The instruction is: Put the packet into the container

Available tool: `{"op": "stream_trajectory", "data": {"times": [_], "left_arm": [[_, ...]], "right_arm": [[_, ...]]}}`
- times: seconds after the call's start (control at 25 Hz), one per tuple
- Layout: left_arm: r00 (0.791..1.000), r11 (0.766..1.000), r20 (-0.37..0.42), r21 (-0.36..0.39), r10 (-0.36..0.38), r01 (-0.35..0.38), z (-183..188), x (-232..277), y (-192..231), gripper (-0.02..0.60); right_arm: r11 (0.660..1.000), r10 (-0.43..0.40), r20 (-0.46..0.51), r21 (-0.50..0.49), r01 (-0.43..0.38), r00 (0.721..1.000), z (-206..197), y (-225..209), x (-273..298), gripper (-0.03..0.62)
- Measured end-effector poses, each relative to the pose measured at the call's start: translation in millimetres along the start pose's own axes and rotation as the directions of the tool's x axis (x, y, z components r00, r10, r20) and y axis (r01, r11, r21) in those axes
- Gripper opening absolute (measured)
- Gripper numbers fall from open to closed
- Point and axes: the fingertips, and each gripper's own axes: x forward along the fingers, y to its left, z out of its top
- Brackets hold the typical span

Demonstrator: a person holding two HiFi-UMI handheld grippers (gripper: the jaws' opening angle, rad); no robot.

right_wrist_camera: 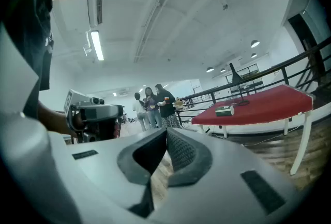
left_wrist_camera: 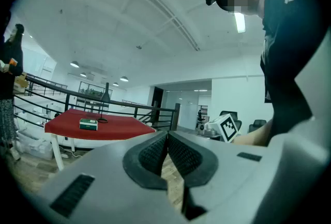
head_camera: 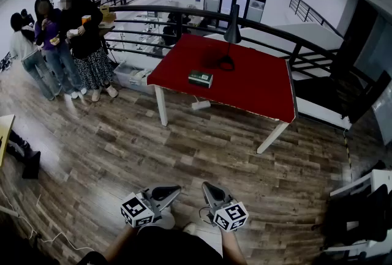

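Left gripper, right gripper: fingers closed, empty

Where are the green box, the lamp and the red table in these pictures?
Green box (head_camera: 200, 78): head view, on its top face.
Lamp (head_camera: 233, 30): head view, on its dark shade.
Red table (head_camera: 260, 86): head view, on bare tabletop.

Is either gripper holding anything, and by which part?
Nothing is held: left gripper and right gripper are shut, empty; the packet lies on the red table.

One table, one box, perhaps five people.
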Motion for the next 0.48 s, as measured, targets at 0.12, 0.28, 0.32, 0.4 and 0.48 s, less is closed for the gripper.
{"op": "stream_trajectory", "data": {"times": [0.12,0.28,0.32,0.4,0.48], "left_arm": [[0.999,0.999,-0.006,0.003,0.052,-0.052,-10.1,-7.1,21.1,0.009],[0.997,0.997,0.012,-0.033,0.07,-0.07,-16.7,-9.2,39.4,0.009],[0.997,0.996,0.014,-0.037,0.077,-0.076,-16.1,-8.1,45.8,0.009],[0.996,0.996,0.013,-0.038,0.085,-0.084,-13.5,-3.6,59.5,0.009],[0.997,0.996,0.01,-0.034,0.082,-0.081,-12.6,2.2,75.0,0.009]], "right_arm": [[0.999,0.043,0.032,0.018,-0.044,0.999,5.7,5.8,15.5,0.021],[1.0,0.024,0.011,-0.001,-0.024,1.0,4.0,-4.1,23.4,0.021],[1.0,0.022,0.009,-0.001,-0.022,1.0,4.4,-7.6,26.7,0.021],[1.0,0.02,0.012,0.008,-0.02,1.0,5.7,-15.8,35.4,0.021],[1.0,0.016,0.009,0.018,-0.016,1.0,6.6,-25.3,47.8,0.021]]}}
